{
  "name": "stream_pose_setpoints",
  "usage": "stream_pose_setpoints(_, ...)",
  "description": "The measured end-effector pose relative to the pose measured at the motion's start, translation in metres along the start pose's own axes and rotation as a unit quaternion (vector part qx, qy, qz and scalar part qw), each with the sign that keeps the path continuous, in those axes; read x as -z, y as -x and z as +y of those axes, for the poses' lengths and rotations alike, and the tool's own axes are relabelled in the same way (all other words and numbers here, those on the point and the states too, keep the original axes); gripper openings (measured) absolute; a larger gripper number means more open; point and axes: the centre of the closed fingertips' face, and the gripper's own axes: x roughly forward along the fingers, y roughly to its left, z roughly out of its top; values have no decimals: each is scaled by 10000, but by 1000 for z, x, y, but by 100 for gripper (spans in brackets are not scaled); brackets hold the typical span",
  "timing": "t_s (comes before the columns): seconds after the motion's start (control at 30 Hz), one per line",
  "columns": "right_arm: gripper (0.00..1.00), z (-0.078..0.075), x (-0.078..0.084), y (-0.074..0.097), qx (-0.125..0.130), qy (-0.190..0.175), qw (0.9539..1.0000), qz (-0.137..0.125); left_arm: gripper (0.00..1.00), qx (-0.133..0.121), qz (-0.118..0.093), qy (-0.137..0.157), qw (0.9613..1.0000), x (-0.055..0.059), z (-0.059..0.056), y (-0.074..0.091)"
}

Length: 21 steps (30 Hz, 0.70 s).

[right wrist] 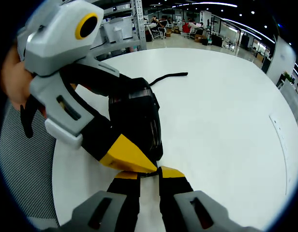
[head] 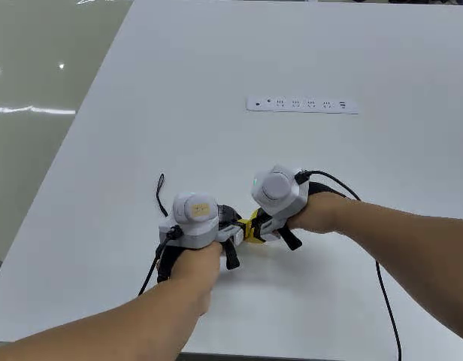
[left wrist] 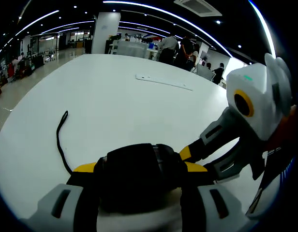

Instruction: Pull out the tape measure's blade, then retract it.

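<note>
Left gripper point(left wrist: 139, 168) fingers point(left wrist: 84, 167) clamp both sides of the black tape measure point(right wrist: 134, 116), anchoring it near the front of the white counter point(head: 216, 75), while right gripper point(right wrist: 149, 173) fingers point(right wrist: 172, 172) sit pinched together at its mouth, likely on the blade hook (too small to confirm), set for the pull.

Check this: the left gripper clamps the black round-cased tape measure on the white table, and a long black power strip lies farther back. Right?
Not quite: the long power strip is white, as the head view shows. The left gripper does clamp the black round-cased tape measure on the white table, with the strip farther back.
</note>
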Motion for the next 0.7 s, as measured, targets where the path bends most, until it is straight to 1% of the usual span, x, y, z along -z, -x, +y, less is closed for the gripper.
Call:
stream_pose_setpoints(0.17, 13, 0, -1, -2, -13, 37, 10000, -73, 65, 6, -6, 15, 10000, 0, 0, 0)
stream_pose_setpoints(0.3, 13, 0, -2, -1, -17, -25, 9998, -202, 65, 17, -9, 30, 10000, 0, 0, 0)
stream_pose_setpoints(0.4, 13, 1, -2, -2, -11, -7, 9997, -251, 65, 19, -10, 27, 10000, -1, 0, 0)
stream_pose_setpoints(0.7, 13, 1, -3, -2, -31, 31, 9995, -301, 65, 37, -33, -1, 10000, -1, 0, 0)
